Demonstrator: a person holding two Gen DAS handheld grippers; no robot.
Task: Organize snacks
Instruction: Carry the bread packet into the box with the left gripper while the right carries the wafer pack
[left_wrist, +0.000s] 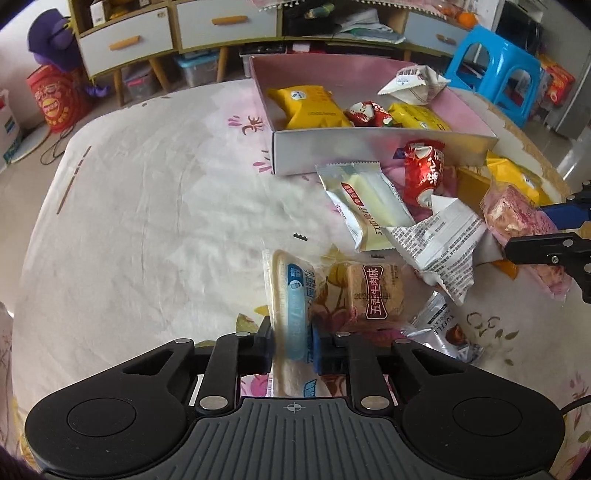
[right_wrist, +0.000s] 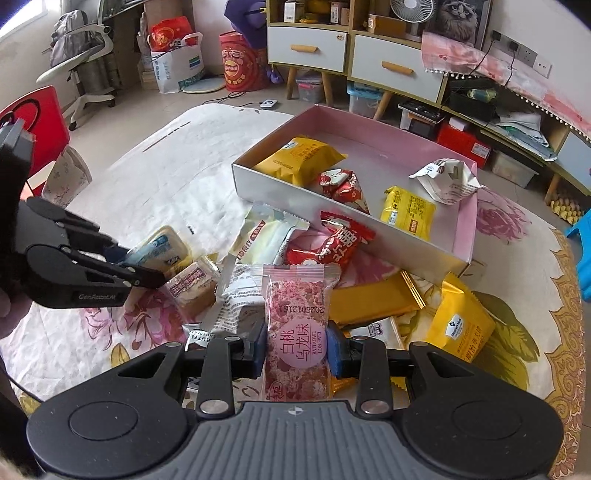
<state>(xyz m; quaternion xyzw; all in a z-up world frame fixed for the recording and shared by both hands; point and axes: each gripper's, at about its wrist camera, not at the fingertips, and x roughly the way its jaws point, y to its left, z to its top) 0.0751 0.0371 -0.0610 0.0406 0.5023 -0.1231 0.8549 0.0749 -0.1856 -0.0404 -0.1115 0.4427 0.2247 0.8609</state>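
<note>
My left gripper (left_wrist: 291, 349) is shut on a cream biscuit pack with a blue label (left_wrist: 290, 295), held upright just over the flowered tablecloth. In the right wrist view, the same gripper (right_wrist: 147, 269) and pack (right_wrist: 162, 247) sit at the left. My right gripper (right_wrist: 297, 350) is shut on a pink snack bar (right_wrist: 295, 310) above the heap of loose snacks. The left wrist view shows that bar (left_wrist: 513, 218) at the right edge. A pink-lined box (left_wrist: 369, 151) (right_wrist: 332, 210) holds two yellow packs, a red candy and a white pack.
Loose on the cloth lie a brown cake pack (left_wrist: 373, 295), a white printed pack (left_wrist: 447, 243), a red candy (left_wrist: 423, 173), a cream bar (left_wrist: 369, 206), a gold bar (right_wrist: 373, 299) and a yellow pack (right_wrist: 458, 325). A blue stool (left_wrist: 495, 62) and a red chair (right_wrist: 40, 122) flank the table.
</note>
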